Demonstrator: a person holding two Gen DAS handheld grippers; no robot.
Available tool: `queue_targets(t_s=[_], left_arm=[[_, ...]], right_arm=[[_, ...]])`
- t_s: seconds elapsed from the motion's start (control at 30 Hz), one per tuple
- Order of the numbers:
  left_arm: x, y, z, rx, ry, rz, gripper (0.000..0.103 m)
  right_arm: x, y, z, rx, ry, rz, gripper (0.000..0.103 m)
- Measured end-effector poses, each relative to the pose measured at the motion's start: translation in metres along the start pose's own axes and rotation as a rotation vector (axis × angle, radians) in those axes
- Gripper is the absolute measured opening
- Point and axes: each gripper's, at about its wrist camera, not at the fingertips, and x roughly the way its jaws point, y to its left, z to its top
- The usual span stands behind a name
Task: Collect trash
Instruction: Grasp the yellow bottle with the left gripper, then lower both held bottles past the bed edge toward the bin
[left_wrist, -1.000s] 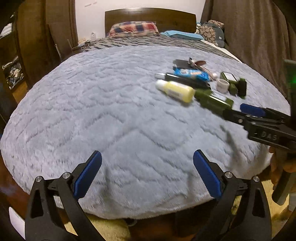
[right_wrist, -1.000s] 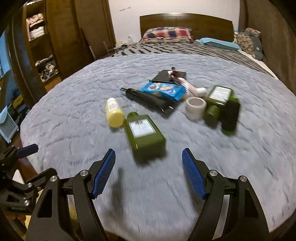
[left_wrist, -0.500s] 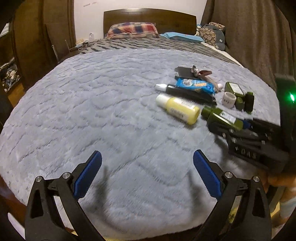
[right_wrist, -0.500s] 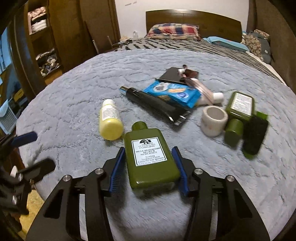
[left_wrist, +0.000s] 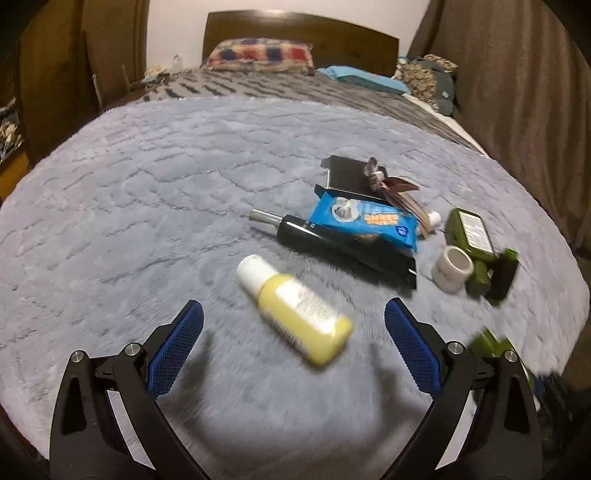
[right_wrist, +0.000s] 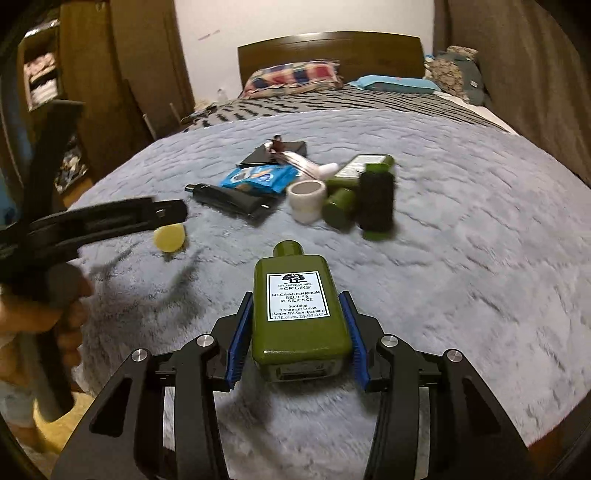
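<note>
The right claw (right_wrist: 297, 332) clamps the green lotion bottle (right_wrist: 298, 314) by its flat sides above the bed (right_wrist: 461, 258), while the left claw (left_wrist: 293, 349), wide open and empty, brackets the yellow bottle (left_wrist: 295, 310).

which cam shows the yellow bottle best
The left wrist view: the whole yellow bottle lies on the grey blanket between the open left tool, white cap and body both visible. The right wrist view shows only its round end, below the left tool's arm.
</note>
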Motion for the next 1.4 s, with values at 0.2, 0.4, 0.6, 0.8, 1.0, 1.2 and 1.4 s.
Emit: queue_targets(t_s=[0.2, 0.4, 0.6, 0.8, 1.0, 1.2, 1.4], left_arm=[[0.025, 0.0, 0.006, -0.009, 0.07, 0.002, 0.052], [0.015, 0.004, -0.006, 0.044, 0.068, -0.02, 0.036], [-0.008, 0.0, -0.031, 0.111, 0.043, -0.046, 0.03], [-0.035, -0.003, -0.056, 0.127, 0.024, -0.07, 0.029], [-0.073, -0.012, -0.084, 0.146, -0.005, -0.107, 0.029], [-0.104, -0.022, -0.114, 0.171, -0.026, -0.134, 0.029], [-0.11, -0.026, -0.152, 0.17, 0.011, -0.157, 0.029]], right_arm=[[0.0, -0.003, -0.004, 0.002, -0.008, -0.01, 0.046], [0.0, 0.0, -0.007, -0.005, -0.011, -0.029, 0.045], [-0.006, 0.003, -0.013, -0.019, -0.018, -0.056, 0.044], [-0.021, 0.004, -0.021, -0.021, -0.03, -0.073, 0.044], [-0.058, 0.006, -0.032, -0.022, -0.079, -0.078, 0.044], [-0.083, 0.007, -0.05, -0.014, -0.092, -0.075, 0.044], [-0.086, 0.006, -0.084, -0.01, -0.036, -0.075, 0.044]])
